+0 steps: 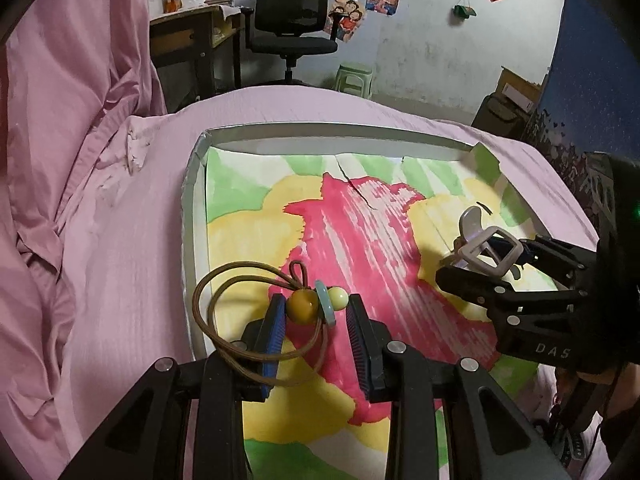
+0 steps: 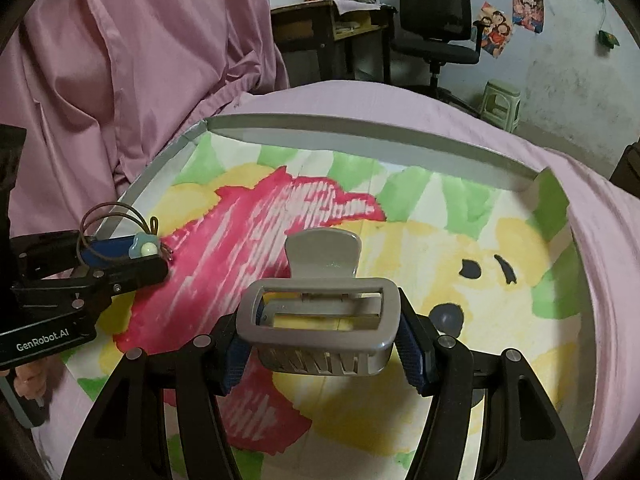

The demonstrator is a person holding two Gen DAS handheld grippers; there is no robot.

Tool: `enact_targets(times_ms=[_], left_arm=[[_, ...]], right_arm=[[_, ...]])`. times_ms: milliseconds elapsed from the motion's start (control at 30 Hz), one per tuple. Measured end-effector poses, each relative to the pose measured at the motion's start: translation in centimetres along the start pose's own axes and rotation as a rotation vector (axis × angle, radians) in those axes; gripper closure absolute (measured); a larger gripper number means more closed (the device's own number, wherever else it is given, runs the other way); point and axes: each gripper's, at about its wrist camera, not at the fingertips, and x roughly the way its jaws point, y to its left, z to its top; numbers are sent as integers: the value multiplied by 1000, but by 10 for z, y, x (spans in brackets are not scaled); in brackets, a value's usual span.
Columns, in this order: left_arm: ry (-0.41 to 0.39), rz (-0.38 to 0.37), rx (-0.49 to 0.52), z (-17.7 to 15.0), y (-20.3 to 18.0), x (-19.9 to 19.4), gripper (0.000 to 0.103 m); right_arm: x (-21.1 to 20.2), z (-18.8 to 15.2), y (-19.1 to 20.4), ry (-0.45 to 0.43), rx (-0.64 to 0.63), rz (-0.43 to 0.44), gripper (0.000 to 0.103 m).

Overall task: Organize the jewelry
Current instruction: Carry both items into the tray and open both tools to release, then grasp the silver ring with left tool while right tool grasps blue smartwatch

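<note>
Hovering over a shallow grey-rimmed tray [image 1: 192, 184] on a pink-sheeted bed [image 1: 120, 240], both grippers are carrying hair accessories above the tray's painted paper lining [image 1: 248, 240].

The left gripper [image 1: 316, 312] is showing its jaws partly open, and a brown elastic hair tie [image 1: 208, 292] is sitting between them; its amber bead [image 1: 301, 303], pale blue disc and yellow-green bead are lying in the gap, the amber bead touching the left blue pad [image 1: 272, 332]. Whether the right pad is touching the beads I cannot tell. The tie's loops are draping over the left finger.

The right gripper [image 2: 324, 344] is holding a grey claw clip [image 2: 320, 316], its jaws pressing against the clip's two ends, with the clip raised above the yellow part of the lining.

A black office chair [image 1: 292, 20] and a wooden desk [image 1: 188, 36] are standing beyond the bed.
</note>
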Motion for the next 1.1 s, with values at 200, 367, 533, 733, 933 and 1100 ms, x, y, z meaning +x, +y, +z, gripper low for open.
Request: enact_targets(times_ms=[200, 367, 533, 733, 933, 1100], left_arm=[[-77, -18, -32, -9, 4, -17, 46], [-185, -7, -46, -22, -1, -40, 30], [-289, 32, -65, -40, -5, -64, 24], [-405, 81, -60, -55, -14, -92, 14], [-460, 97, -31, -72, -31, -112, 9], [-468, 85, -23, -92, -39, -121, 7]], right_arm=[[-9, -7, -5, -37, 17, 26, 37], [-36, -14, -8, -123, 19, 20, 31], [-68, -22, -11, -226, 12, -1, 22], [-106, -34, -10, -343, -10, -36, 16], [-137, -46, 1, -420, -48, -65, 14], [-161, -67, 8, -457, -67, -88, 12]])
